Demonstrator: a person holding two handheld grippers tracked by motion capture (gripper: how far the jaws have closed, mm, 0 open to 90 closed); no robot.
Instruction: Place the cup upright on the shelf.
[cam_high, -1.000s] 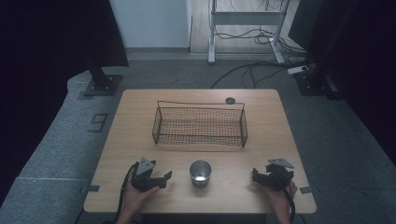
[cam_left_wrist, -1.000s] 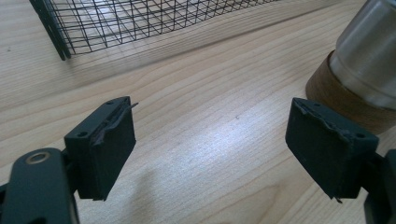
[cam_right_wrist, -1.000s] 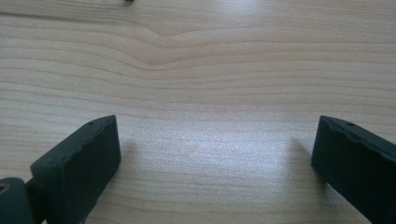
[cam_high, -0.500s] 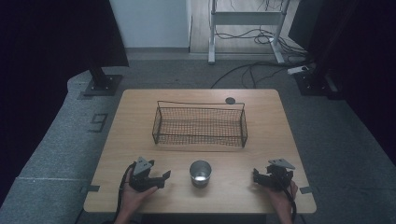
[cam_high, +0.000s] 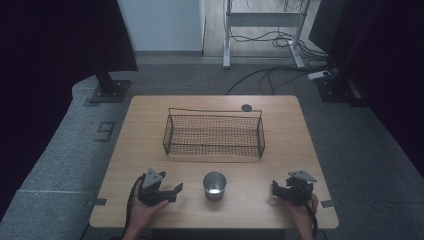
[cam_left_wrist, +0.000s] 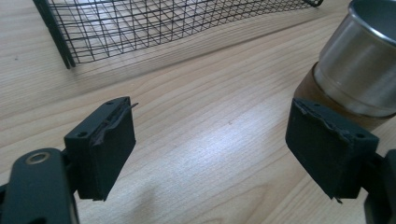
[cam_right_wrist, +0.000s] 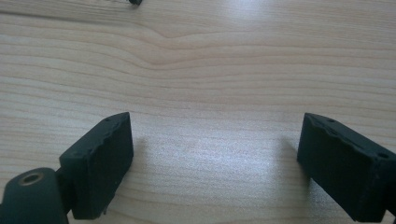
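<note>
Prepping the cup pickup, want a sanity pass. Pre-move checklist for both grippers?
1. Left gripper open, nothing between its jaws: ok.
2. Right gripper open over the bare table: ok.
3. Metal cup upright, standing between the two grippers, touched by neither: ok.
4. Cup lined up between the left gripper's jaws: not ok. In the left gripper view it stands beyond the jaw at the right, off the centre line.
5. Wire basket empty, beyond the cup: ok.
6. Cup empty: cannot tell.

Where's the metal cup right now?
In the high view the cup stands near the table's front edge, between both grippers, in front of the wire basket.
</note>
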